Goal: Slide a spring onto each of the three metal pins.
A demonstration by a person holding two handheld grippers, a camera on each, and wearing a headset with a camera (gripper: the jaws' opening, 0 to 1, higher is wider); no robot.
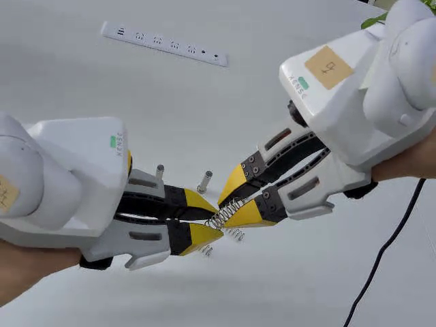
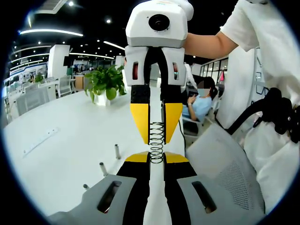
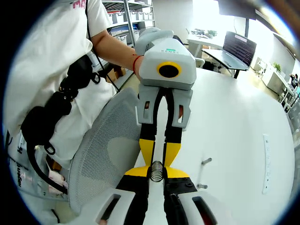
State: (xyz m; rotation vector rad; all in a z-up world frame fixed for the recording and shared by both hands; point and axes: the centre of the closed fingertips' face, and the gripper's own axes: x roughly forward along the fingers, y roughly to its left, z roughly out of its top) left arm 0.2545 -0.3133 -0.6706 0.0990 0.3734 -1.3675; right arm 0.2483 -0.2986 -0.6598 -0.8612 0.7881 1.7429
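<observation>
A thin spring (image 1: 225, 212) of silvery wire, with open and evenly spaced coils, is held in the air between the two tools, above the white tabletop (image 1: 82, 102). The left tool (image 1: 219, 222) comes in from the left, its yellow-tipped jaws pressed together on the spring's lower end. The right tool (image 1: 223, 212) reaches in from the far right and pinches the other end, so the two sets of tips nearly meet. In the left gripper view the spring runs straight from one tool to the other. In the right gripper view it shows end-on as a small ring. Two short springs (image 1: 236, 234) lie on the tabletop just under the tips. Three slim metal pins (image 2: 116, 151) stand in a row on the tabletop, just beyond the left tool. A white power strip (image 1: 163, 44) lies well apart, toward the far left.
</observation>
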